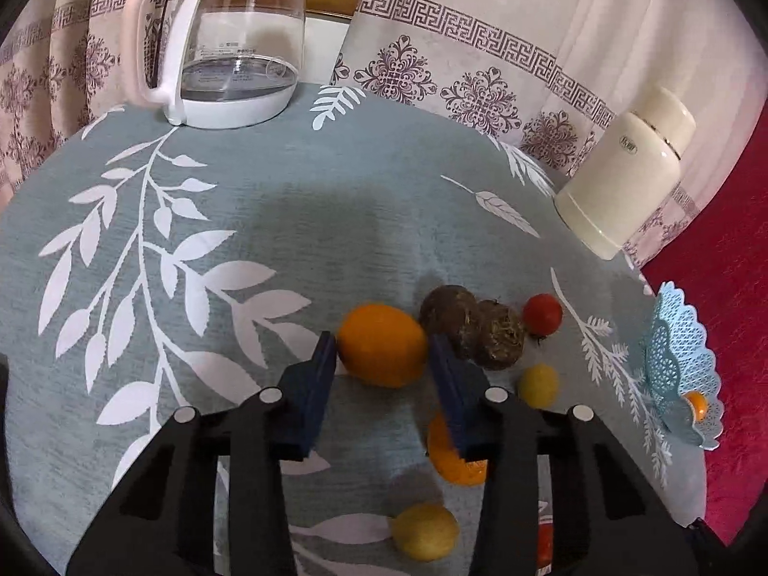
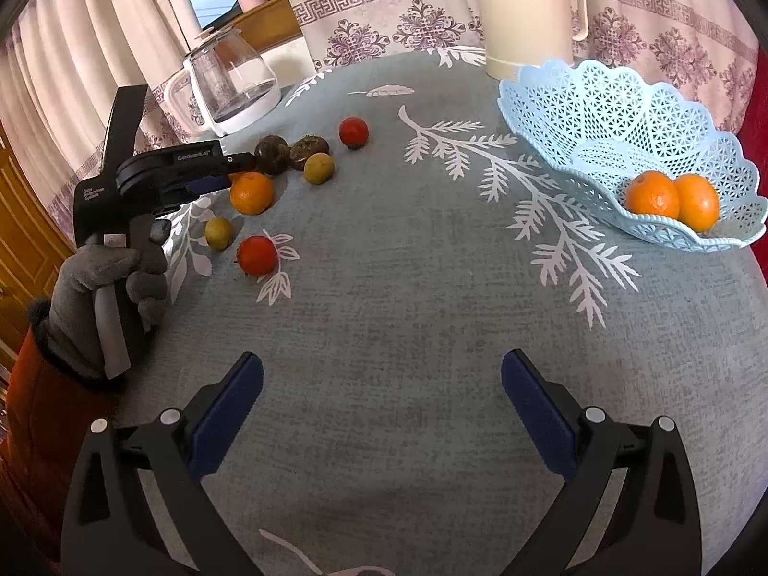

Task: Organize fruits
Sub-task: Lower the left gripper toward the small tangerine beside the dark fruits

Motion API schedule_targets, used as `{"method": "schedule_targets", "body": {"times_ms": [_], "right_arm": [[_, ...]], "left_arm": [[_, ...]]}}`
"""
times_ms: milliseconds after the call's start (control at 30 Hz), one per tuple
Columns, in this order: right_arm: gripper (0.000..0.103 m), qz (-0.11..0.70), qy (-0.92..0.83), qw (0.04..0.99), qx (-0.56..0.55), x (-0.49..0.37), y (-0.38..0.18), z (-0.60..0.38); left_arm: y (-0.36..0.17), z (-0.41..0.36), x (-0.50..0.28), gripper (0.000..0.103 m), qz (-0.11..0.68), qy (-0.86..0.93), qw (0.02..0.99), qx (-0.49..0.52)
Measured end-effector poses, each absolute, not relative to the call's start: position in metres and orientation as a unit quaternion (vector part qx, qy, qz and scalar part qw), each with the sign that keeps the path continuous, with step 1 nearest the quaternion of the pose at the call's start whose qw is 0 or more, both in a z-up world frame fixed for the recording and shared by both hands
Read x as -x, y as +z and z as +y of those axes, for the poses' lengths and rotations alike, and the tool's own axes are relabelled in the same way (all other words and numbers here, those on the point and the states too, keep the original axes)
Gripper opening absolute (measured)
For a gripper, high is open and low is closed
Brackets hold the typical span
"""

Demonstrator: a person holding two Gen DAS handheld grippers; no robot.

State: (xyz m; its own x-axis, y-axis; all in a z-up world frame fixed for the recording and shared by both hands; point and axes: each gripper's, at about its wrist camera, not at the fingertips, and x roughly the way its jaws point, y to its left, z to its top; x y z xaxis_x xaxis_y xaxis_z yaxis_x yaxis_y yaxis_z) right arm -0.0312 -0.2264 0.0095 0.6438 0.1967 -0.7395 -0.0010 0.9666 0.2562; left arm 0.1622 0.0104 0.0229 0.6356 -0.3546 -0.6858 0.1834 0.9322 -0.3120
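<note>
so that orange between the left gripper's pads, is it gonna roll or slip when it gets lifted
The orange is round with nothing bracing it, so it would probably roll if nudged. The left gripper has its flat pads against both sides, so it will likely hold. The peel looks smooth, so a loose squeeze might let it slip.

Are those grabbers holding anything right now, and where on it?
The left gripper clamps an orange by its two sides. The right gripper is open, holding nothing.

The left hand-held gripper point(image 2: 240, 163) bore a small white brand line, too blurred to read; nothing else was legible.
</note>
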Motion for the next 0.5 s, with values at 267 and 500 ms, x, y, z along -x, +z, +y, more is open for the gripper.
{"method": "schedule_targets", "body": {"times_ms": [267,500], "right_arm": [[0.098,0.413,0.065,0.903,-0.098,0.019,0.017,-0.213],[0.092,0.415,0.086,0.904,-0.064,-0.006,0.02,-0.183]], "left_arm": [[0.032,0.024,-0.154,0.037,0.376,-0.116,0.913,0.106],[0.04,0.032,-0.148,0.036,0.36,-0.088,0.925,0.089]]}}
